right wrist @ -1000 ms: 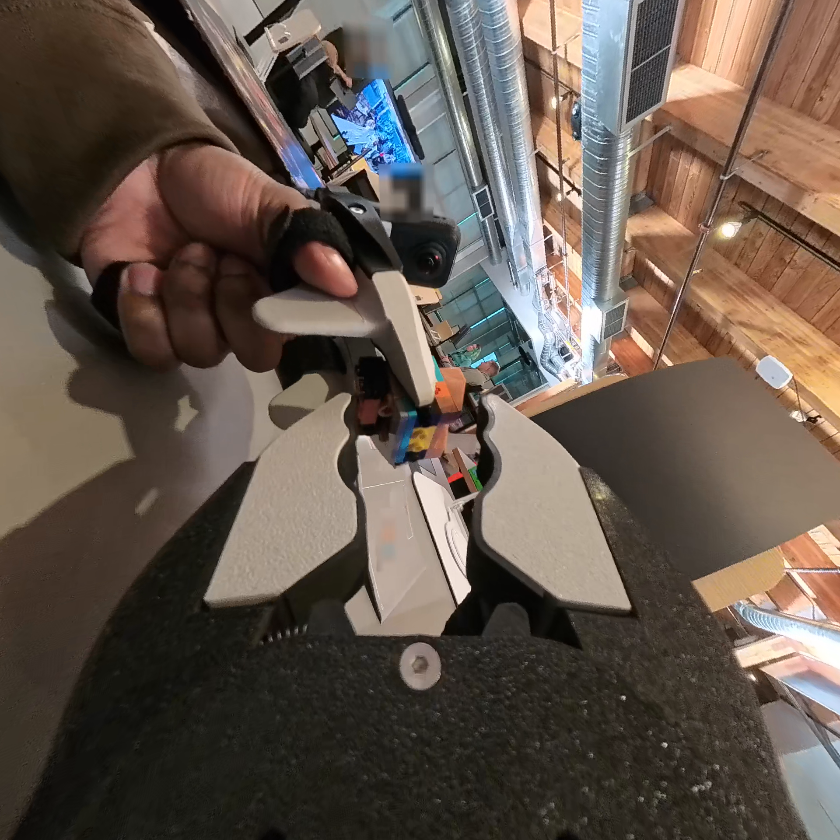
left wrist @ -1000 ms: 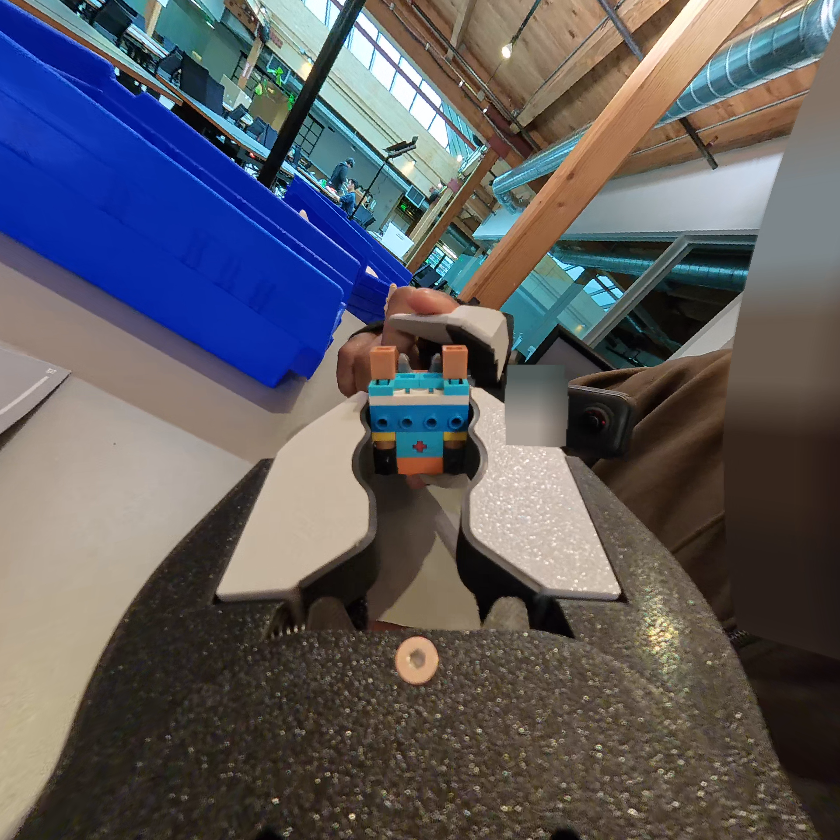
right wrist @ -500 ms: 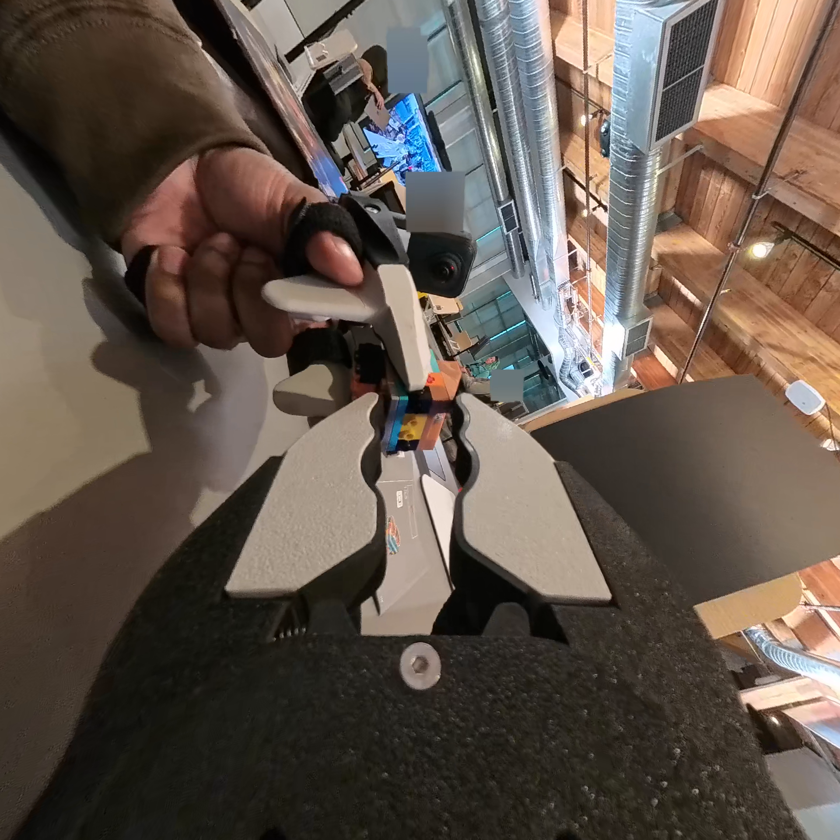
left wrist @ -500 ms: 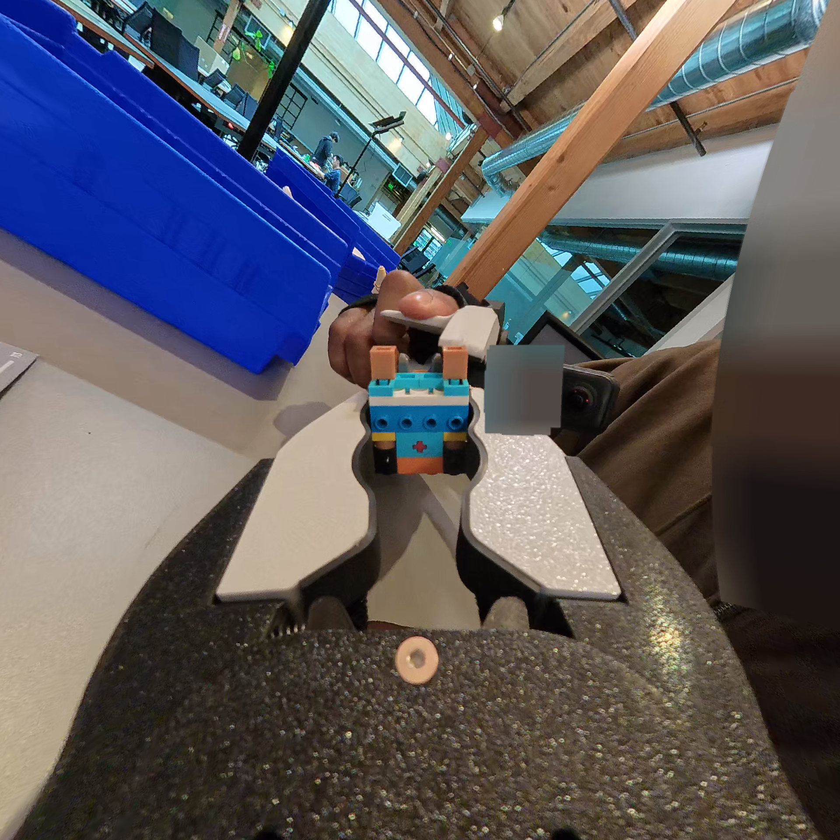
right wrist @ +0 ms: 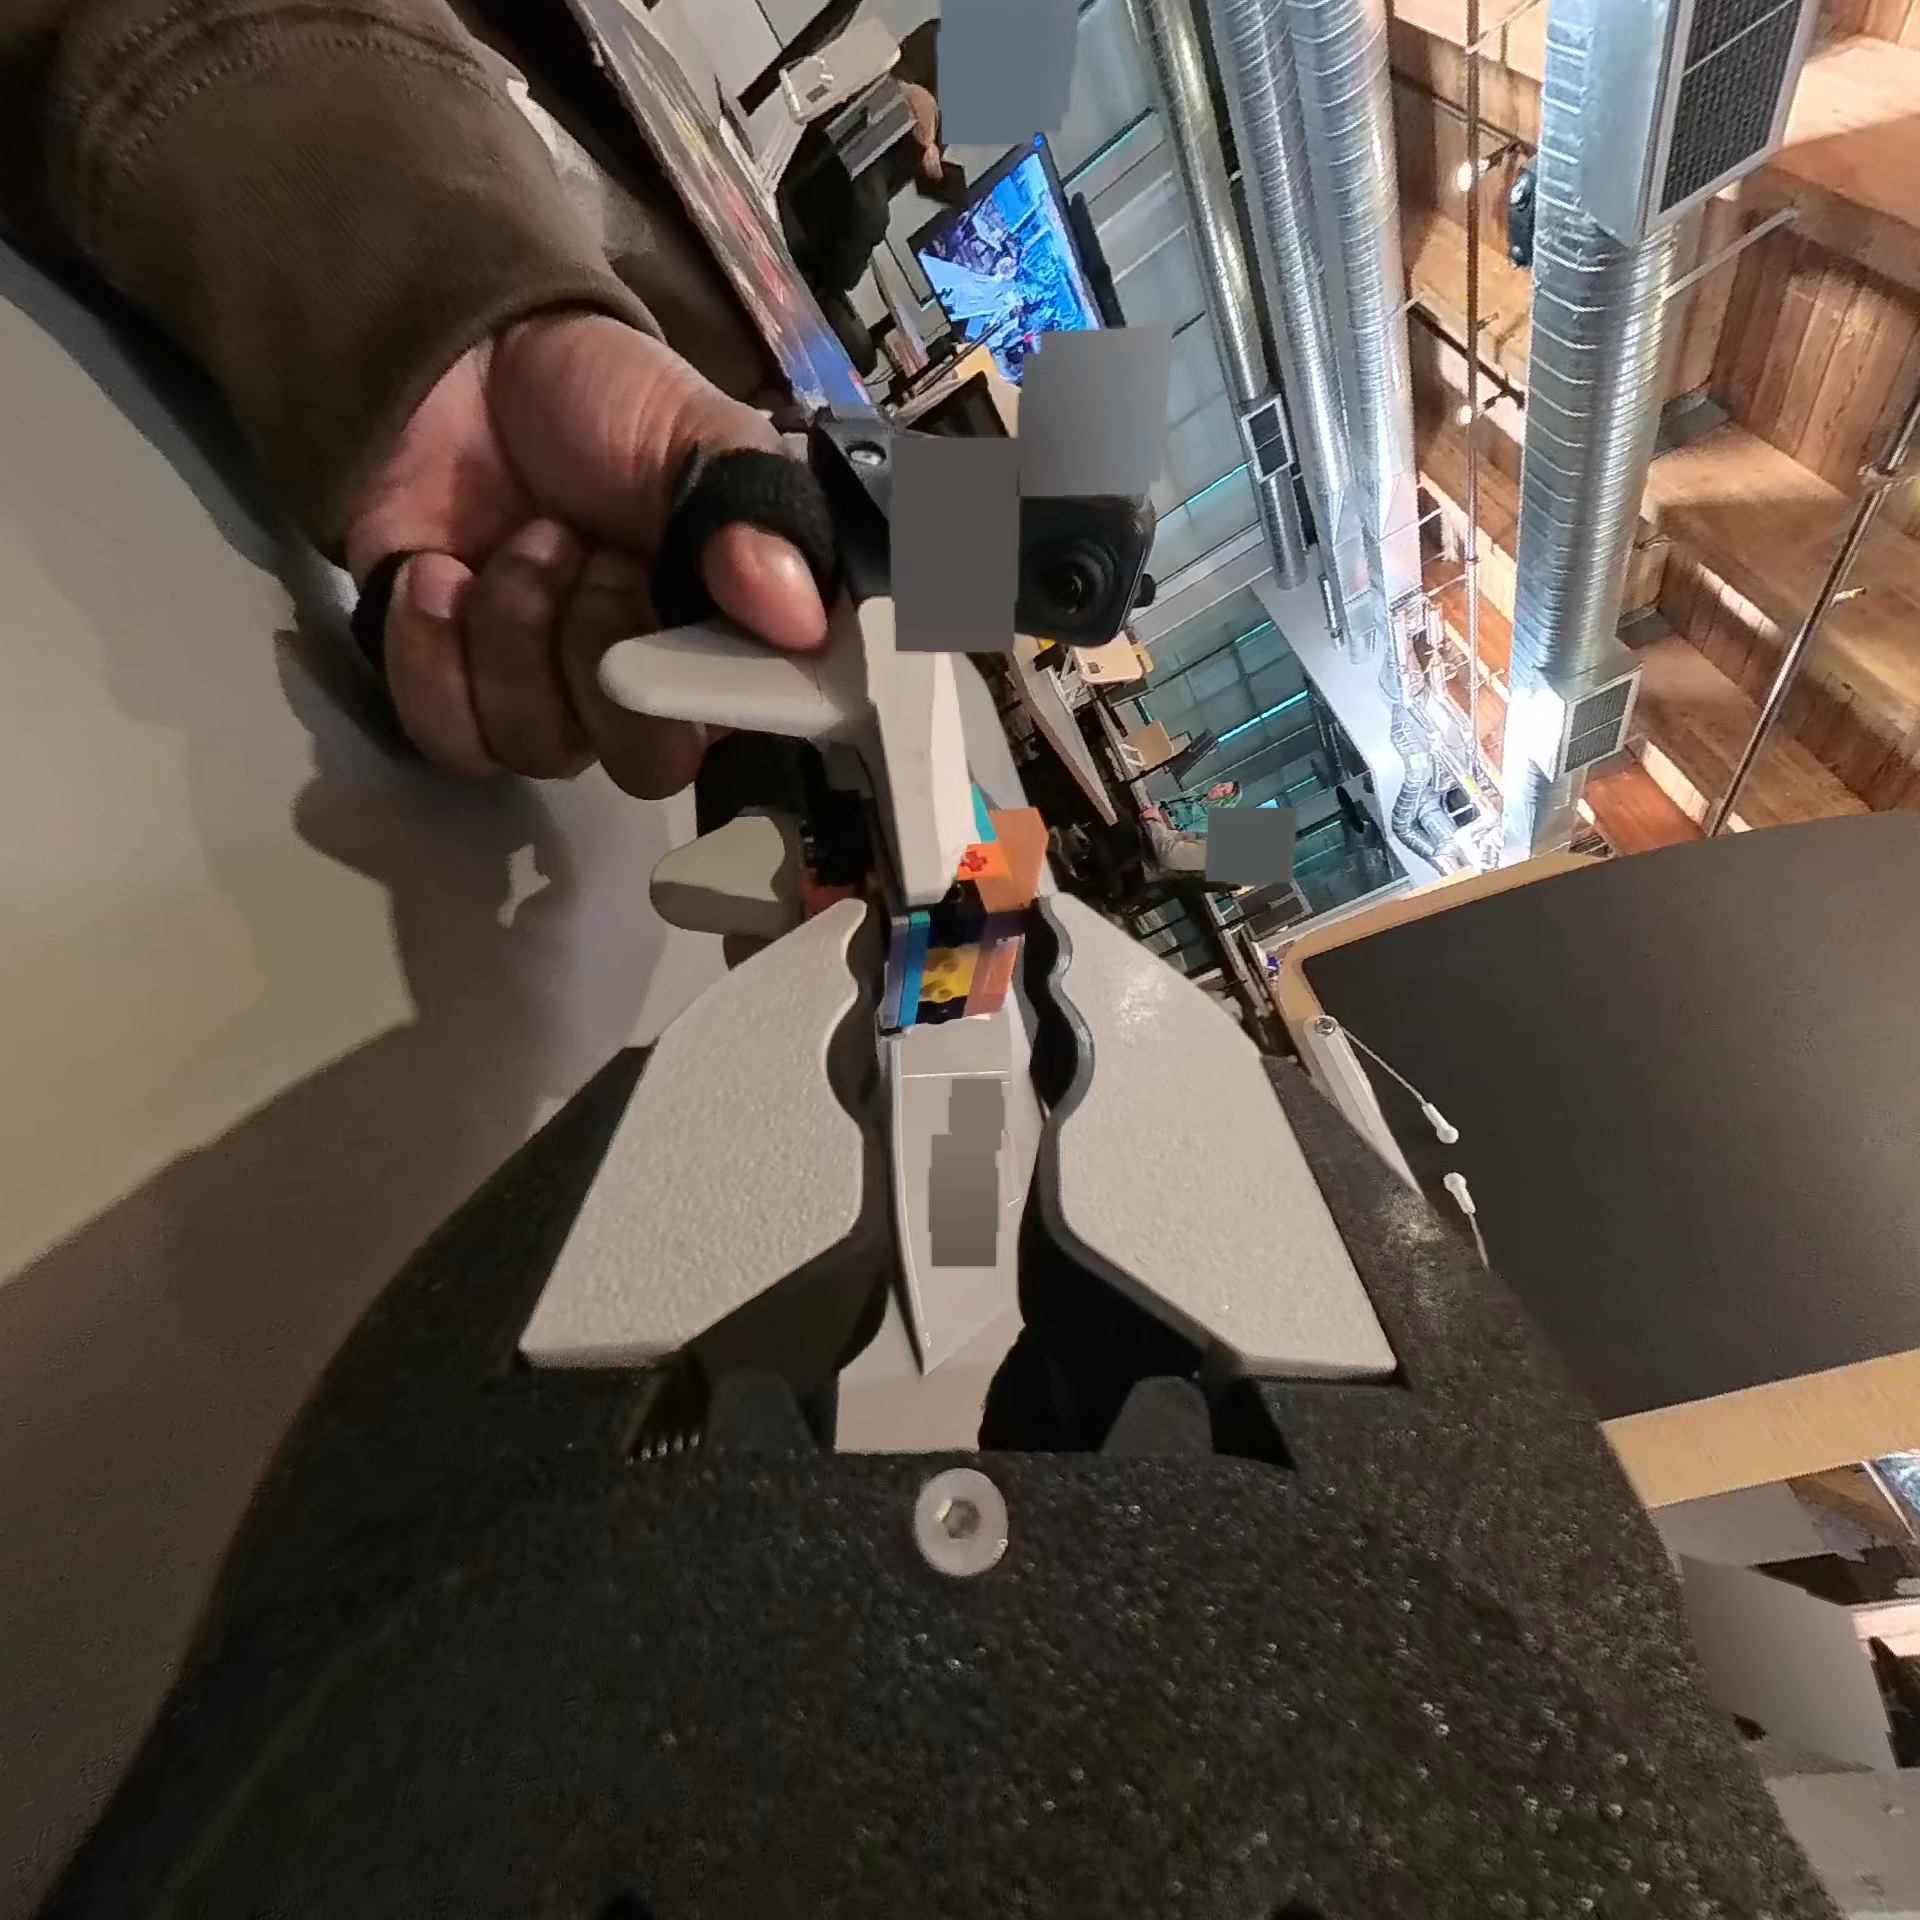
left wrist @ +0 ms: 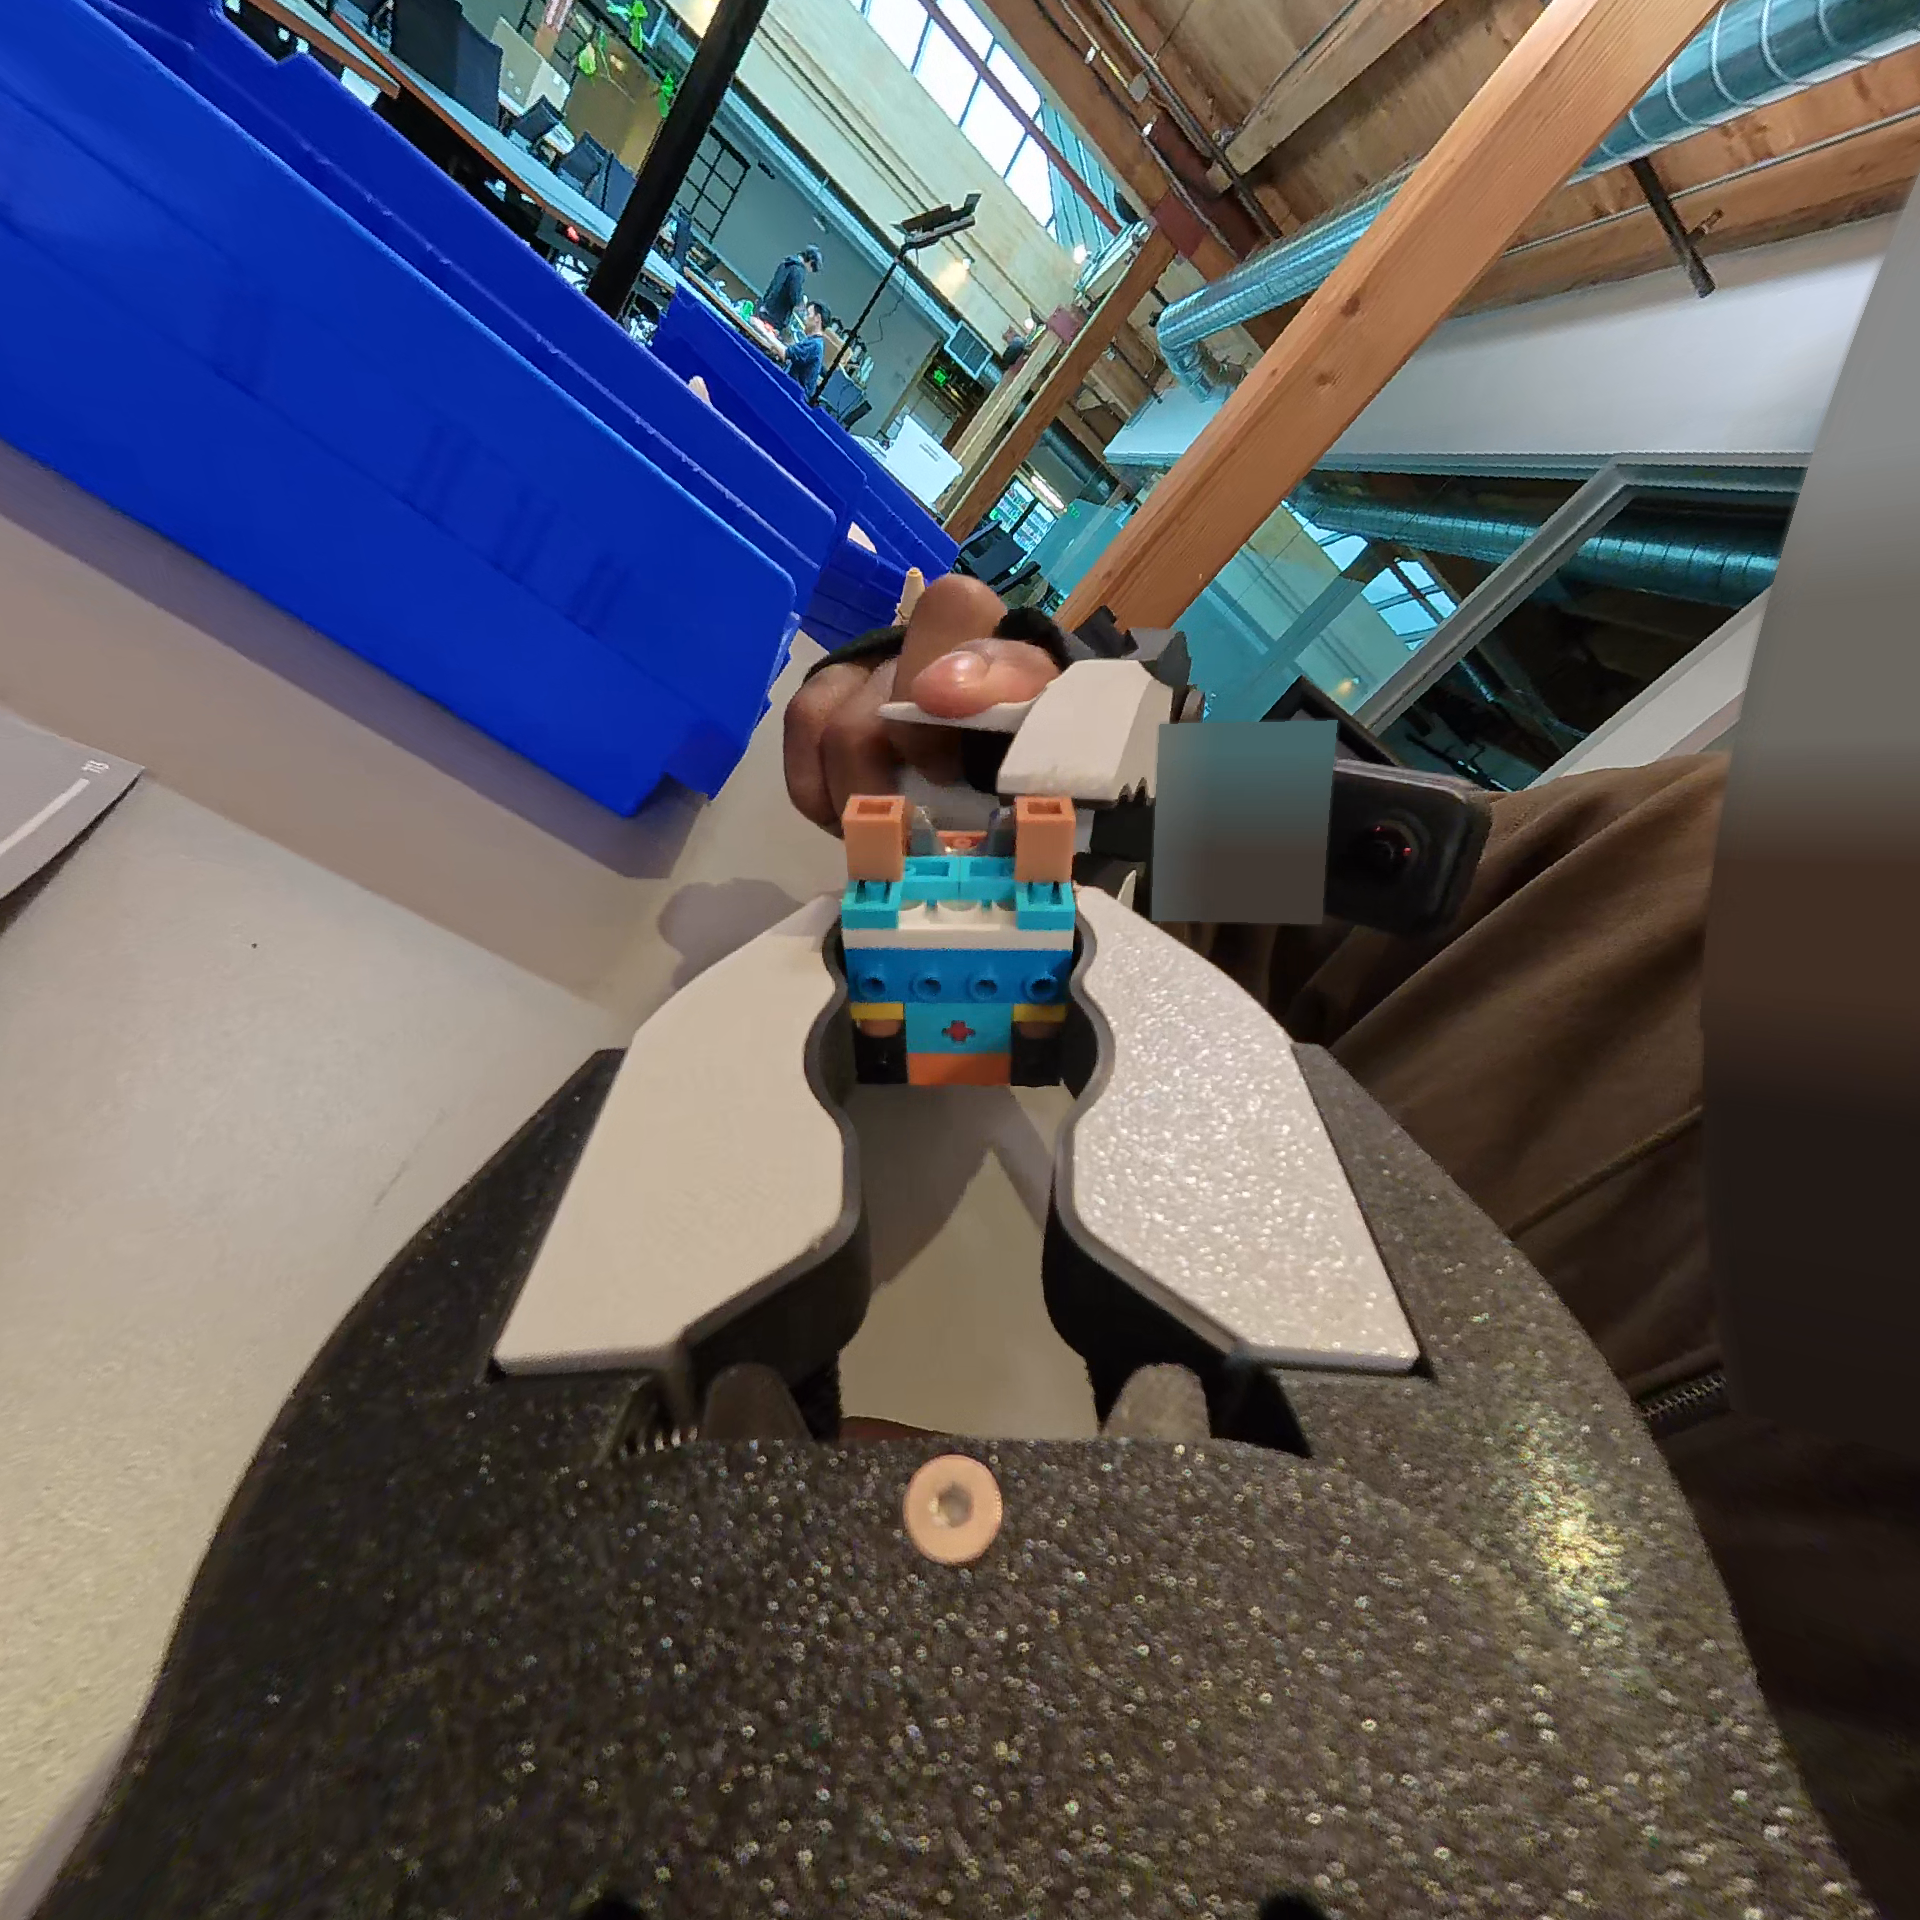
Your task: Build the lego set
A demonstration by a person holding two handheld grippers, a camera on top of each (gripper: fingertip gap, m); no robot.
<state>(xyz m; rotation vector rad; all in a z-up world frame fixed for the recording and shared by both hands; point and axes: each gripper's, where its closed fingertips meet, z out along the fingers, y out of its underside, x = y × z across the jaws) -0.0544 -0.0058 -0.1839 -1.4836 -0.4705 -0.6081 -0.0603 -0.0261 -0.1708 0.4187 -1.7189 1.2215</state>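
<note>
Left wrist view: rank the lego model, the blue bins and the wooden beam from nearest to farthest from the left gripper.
1. Lego model: clamped in the left gripper.
2. Blue bins: on the table, ahead to the left.
3. Wooden beam: slanting overhead, upper right, far behind.

Left grey two-finger gripper (left wrist: 958, 997) clamped from both sides, fingers (left wrist: 727, 1122) nearly parallel, tilted upward off the surface. Right grey two-finger gripper (right wrist: 951, 966) narrowed to a slim gap, meeting the left tip to tip. Left hand (right wrist: 551, 582) in brown sleeve, thumb pressed on the grey lever, black finger loops on.
</note>
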